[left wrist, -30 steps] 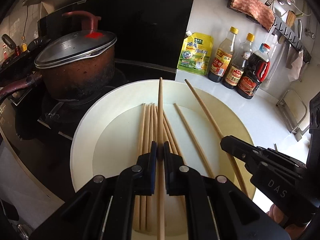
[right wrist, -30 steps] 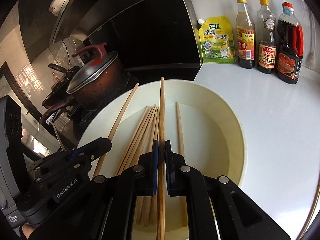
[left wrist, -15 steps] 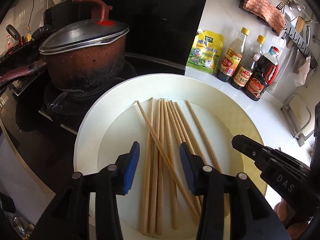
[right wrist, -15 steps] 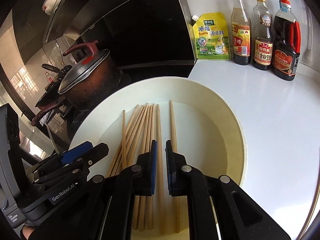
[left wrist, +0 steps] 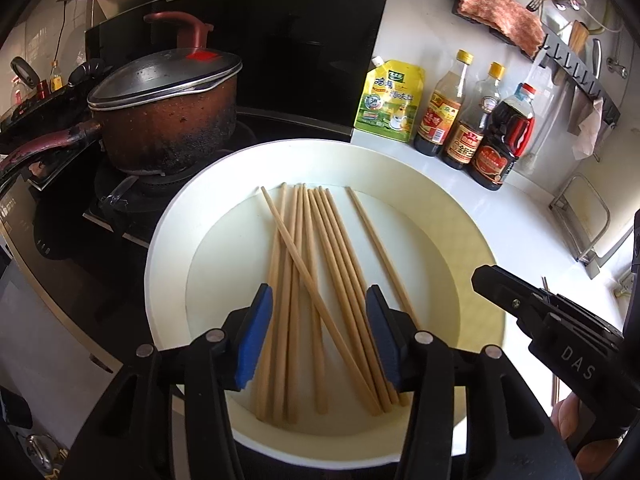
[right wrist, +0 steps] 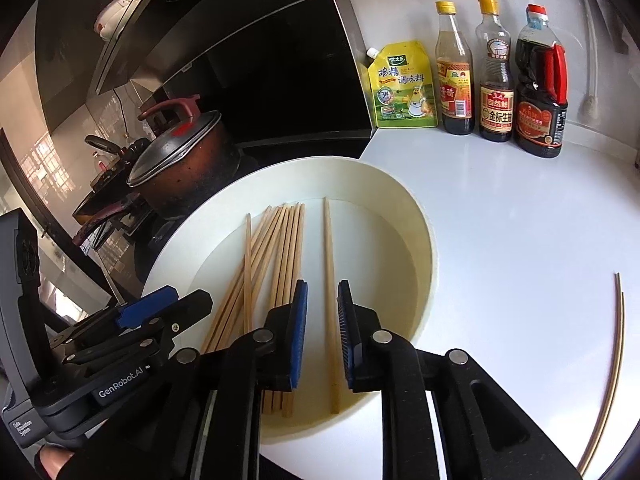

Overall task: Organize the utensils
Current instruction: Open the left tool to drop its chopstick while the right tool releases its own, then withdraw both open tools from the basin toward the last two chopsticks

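Chopsticks (left wrist: 316, 280) in white basin (left wrist: 168, 240) on white counter (right wrist: 520, 240) beside stove (left wrist: 120, 208)

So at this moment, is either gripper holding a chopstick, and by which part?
Neither. The left gripper and right gripper are both open; the chopsticks lie loose in the white basin.

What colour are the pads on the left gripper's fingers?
Blue pads on black fingers, clearest in the left wrist view.
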`<state>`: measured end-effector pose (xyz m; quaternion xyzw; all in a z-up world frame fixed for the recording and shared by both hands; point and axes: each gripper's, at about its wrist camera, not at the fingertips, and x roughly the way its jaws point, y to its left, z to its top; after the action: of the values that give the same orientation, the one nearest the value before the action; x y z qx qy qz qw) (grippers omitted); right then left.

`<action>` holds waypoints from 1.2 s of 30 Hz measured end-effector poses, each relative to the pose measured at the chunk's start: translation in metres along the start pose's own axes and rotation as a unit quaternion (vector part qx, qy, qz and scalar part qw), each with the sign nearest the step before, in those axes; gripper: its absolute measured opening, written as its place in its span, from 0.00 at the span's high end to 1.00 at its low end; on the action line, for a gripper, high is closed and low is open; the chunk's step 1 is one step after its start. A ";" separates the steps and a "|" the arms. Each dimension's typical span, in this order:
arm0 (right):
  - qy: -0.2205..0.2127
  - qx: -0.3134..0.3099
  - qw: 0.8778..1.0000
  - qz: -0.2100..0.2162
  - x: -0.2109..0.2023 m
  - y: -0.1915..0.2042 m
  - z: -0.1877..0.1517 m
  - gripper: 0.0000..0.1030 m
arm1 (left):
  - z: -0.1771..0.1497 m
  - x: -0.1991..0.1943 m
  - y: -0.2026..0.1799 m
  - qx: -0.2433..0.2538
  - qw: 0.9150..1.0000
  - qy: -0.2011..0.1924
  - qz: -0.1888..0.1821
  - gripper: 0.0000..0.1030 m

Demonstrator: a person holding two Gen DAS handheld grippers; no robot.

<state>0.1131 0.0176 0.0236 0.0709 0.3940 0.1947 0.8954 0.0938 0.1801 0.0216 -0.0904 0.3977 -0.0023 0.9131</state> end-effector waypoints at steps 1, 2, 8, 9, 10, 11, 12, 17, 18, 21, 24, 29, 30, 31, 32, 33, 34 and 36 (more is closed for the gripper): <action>-0.004 0.002 1.000 -0.002 -0.005 -0.003 -0.003 0.82 | -0.002 -0.003 -0.003 0.002 1.000 -0.001 -0.001 0.52; -0.007 0.003 1.000 -0.003 -0.011 -0.007 -0.006 0.82 | -0.004 -0.005 -0.007 0.003 1.000 -0.003 -0.003 0.51; -0.020 0.018 0.999 -0.030 -0.047 -0.038 -0.030 0.78 | -0.016 -0.016 -0.037 0.020 1.000 -0.006 -0.015 0.45; -0.021 0.021 0.999 -0.038 -0.053 -0.044 -0.034 0.78 | -0.017 -0.017 -0.043 0.023 1.000 -0.006 -0.019 0.44; -0.023 0.024 0.998 -0.046 -0.060 -0.050 -0.037 0.77 | -0.018 -0.019 -0.049 0.026 0.999 -0.007 -0.024 0.44; -0.025 0.028 0.998 -0.053 -0.067 -0.057 -0.041 0.77 | -0.019 -0.020 -0.055 0.030 0.999 -0.008 -0.028 0.43; -0.027 0.031 0.997 -0.059 -0.073 -0.062 -0.044 0.76 | -0.020 -0.021 -0.062 0.034 0.999 -0.008 -0.033 0.43; -0.040 0.047 0.993 -0.100 -0.105 -0.095 -0.062 0.69 | -0.025 -0.024 -0.100 0.058 0.997 -0.008 -0.059 0.42; -0.041 0.052 0.992 -0.108 -0.110 -0.103 -0.065 0.69 | -0.026 -0.024 -0.108 0.062 0.996 -0.007 -0.066 0.42; -0.045 0.070 0.988 -0.127 -0.126 -0.127 -0.077 0.65 | -0.032 -0.029 -0.133 0.081 0.993 -0.007 -0.084 0.39; -0.046 0.088 0.984 -0.151 -0.138 -0.152 -0.088 0.64 | -0.038 -0.034 -0.157 0.100 0.990 -0.011 -0.099 0.36; -0.035 0.118 0.976 -0.181 -0.143 -0.191 -0.107 0.62 | -0.052 -0.031 -0.193 0.126 0.985 -0.004 -0.116 0.31; -0.032 0.121 0.974 -0.188 -0.142 -0.196 -0.111 0.62 | -0.054 -0.029 -0.198 0.130 0.985 -0.001 -0.118 0.31; -0.029 0.124 0.973 -0.193 -0.141 -0.201 -0.115 0.62 | -0.057 -0.026 -0.202 0.133 0.984 0.002 -0.119 0.31; -0.026 0.127 0.972 -0.194 -0.138 -0.205 -0.117 0.62 | -0.060 -0.023 -0.206 0.136 0.984 0.006 -0.119 0.31; -0.023 0.129 0.972 -0.196 -0.135 -0.208 -0.120 0.62 | -0.063 -0.020 -0.209 0.138 0.983 0.009 -0.118 0.31; -0.020 0.130 0.972 -0.197 -0.131 -0.211 -0.120 0.62 | -0.065 -0.016 -0.212 0.138 0.984 0.011 -0.115 0.31; -0.013 0.128 0.970 -0.207 -0.124 -0.214 -0.123 0.62 | -0.068 -0.010 -0.213 0.136 0.984 0.016 -0.111 0.30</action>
<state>0.0089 -0.2317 -0.0360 0.1042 0.4104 -0.0475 0.9047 0.0522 -0.0398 0.0187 -0.0084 0.3961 -0.1590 0.9043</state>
